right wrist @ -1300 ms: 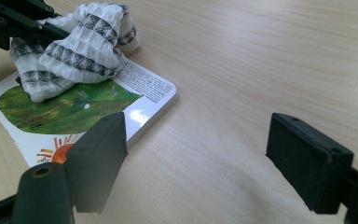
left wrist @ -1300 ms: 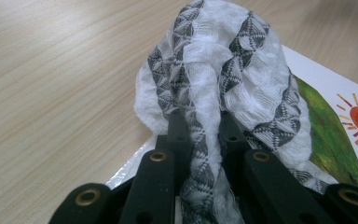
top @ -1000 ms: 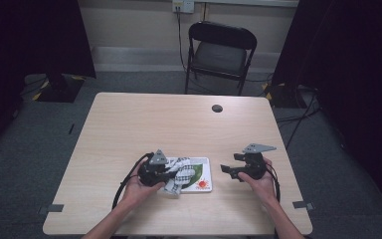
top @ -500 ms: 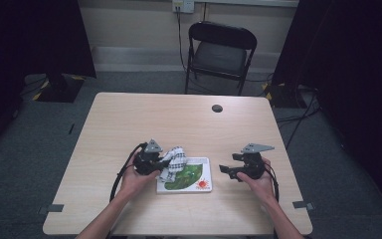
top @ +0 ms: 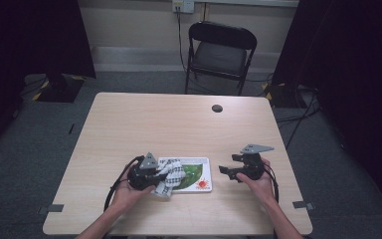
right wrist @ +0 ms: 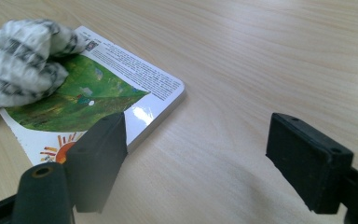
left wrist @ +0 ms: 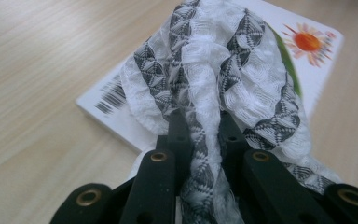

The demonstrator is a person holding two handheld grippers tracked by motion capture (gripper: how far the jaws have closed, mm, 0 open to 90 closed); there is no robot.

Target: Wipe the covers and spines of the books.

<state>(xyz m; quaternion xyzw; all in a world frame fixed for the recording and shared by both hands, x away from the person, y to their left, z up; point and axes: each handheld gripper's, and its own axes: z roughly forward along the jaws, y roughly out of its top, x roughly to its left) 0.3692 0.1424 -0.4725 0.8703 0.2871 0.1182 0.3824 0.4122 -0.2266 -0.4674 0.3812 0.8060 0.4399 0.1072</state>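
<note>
A white book with a green leaf and an orange sun on its cover lies flat near the table's front edge. My left gripper is shut on a bunched white-and-grey patterned cloth, which rests on the book's left part. In the left gripper view the cloth bulges out between the jaws over the book. My right gripper is open, just right of the book, with nothing between its jaws. In the right gripper view the book and the cloth lie ahead to the left.
The wooden table has a small dark round cap near its far edge. A black folding chair stands behind the table. The person's hands come in from the bottom edge.
The left gripper moved the cloth back and forth over the book's left part, ending slightly nearer the front edge. The right gripper stayed put.
</note>
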